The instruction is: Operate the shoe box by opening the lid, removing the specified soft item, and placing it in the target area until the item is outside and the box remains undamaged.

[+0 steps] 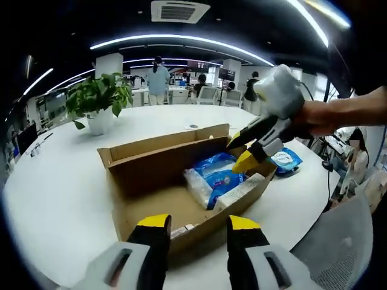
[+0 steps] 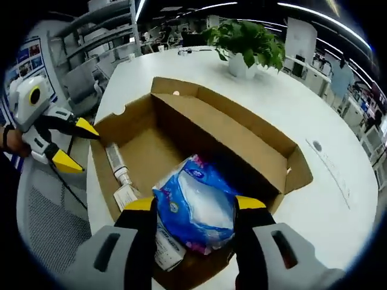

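An open cardboard shoe box (image 1: pixel 151 160) (image 2: pixel 224 124) lies on a white round table (image 1: pixel 60 187), its lid flap standing up along one long side. Inside, at one end, rests a soft blue-and-white plastic pack (image 1: pixel 214 175) (image 2: pixel 193 208). My right gripper (image 2: pixel 195 204) (image 1: pixel 242 151) hovers over that end with its jaws apart, one on each side of the pack in the right gripper view. My left gripper (image 1: pixel 199 222) (image 2: pixel 75 145) is open at the box's other end, holding nothing.
White tubes and small cartons (image 2: pixel 121 178) (image 1: pixel 239 192) lie beside the pack in the box. A second blue pack (image 1: pixel 285 160) sits on the table outside it. A potted plant (image 1: pixel 100 99) (image 2: pixel 248 42) stands farther off. A grey mesh chair (image 1: pixel 338 248) stands at the table's edge. People stand in the background.
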The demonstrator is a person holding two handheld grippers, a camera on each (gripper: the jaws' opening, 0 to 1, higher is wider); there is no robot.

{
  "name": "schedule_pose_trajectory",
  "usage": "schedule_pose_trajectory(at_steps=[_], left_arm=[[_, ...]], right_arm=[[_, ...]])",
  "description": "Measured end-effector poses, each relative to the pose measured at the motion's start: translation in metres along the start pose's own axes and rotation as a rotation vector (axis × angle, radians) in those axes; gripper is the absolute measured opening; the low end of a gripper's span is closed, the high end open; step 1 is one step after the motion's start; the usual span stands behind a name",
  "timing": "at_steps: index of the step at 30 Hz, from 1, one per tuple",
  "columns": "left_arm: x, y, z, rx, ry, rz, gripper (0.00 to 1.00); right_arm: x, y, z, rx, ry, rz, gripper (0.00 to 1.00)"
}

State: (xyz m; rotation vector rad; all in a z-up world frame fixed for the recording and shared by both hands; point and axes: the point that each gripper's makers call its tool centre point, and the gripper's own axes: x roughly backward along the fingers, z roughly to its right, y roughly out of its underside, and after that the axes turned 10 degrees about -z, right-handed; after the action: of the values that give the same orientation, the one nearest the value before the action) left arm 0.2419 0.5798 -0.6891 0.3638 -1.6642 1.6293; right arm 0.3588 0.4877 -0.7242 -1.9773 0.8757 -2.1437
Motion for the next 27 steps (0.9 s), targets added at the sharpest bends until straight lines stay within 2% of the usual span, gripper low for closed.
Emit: schedule_pose_trajectory(at_steps=[4, 7, 9, 11, 12, 13, 14, 17, 18, 20, 21, 23, 24, 27], left_arm=[[0.0, 0.001, 0.004, -0.028, 0.0, -0.01, 0.37], [-0.001, 0.002, 0.005, -0.044, -0.002, -0.015, 0.37], [-0.001, 0.002, 0.004, -0.046, -0.007, -0.017, 0.37], [-0.001, 0.002, -0.001, -0.044, -0.035, -0.014, 0.36], [0.0, 0.003, -0.003, -0.042, -0.046, -0.015, 0.36], [-0.001, 0.002, -0.002, -0.043, -0.042, -0.013, 0.35], [-0.001, 0.002, -0.003, -0.044, -0.044, -0.013, 0.35], [-0.001, 0.002, -0.003, -0.048, -0.049, -0.014, 0.35], [-0.001, 0.003, -0.003, -0.049, -0.052, -0.016, 0.35], [-0.001, 0.003, -0.005, -0.058, -0.068, -0.018, 0.35], [-0.001, 0.004, -0.006, -0.065, -0.081, -0.024, 0.35], [-0.001, 0.004, -0.005, -0.07, -0.083, -0.027, 0.35], [-0.001, 0.005, -0.005, -0.076, -0.089, -0.03, 0.35], [-0.001, 0.006, -0.006, -0.079, -0.095, -0.034, 0.35]], right_arm=[[-0.012, 0.001, 0.002, 0.082, -0.007, -0.048, 0.56], [-0.023, 0.008, -0.001, 0.16, -0.039, -0.122, 0.63], [-0.029, 0.004, 0.001, 0.149, -0.046, -0.121, 0.62], [-0.034, 0.007, 0.003, 0.157, -0.053, -0.16, 0.62], [-0.035, 0.012, 0.009, 0.226, -0.014, -0.217, 0.6], [-0.038, 0.016, 0.01, 0.295, -0.012, -0.262, 0.61], [-0.042, 0.019, 0.014, 0.326, -0.005, -0.293, 0.61], [-0.048, 0.016, 0.009, 0.38, -0.023, -0.312, 0.6], [-0.048, 0.018, 0.006, 0.419, -0.002, -0.345, 0.6], [-0.058, 0.02, 0.003, 0.527, 0.008, -0.362, 0.6], [-0.062, 0.02, 0.001, 0.526, -0.002, -0.365, 0.6], [-0.07, 0.026, -0.003, 0.452, -0.032, -0.392, 0.59], [-0.067, 0.02, 0.001, 0.469, -0.032, -0.386, 0.6], [-0.069, 0.02, 0.003, 0.455, -0.052, -0.392, 0.6]])
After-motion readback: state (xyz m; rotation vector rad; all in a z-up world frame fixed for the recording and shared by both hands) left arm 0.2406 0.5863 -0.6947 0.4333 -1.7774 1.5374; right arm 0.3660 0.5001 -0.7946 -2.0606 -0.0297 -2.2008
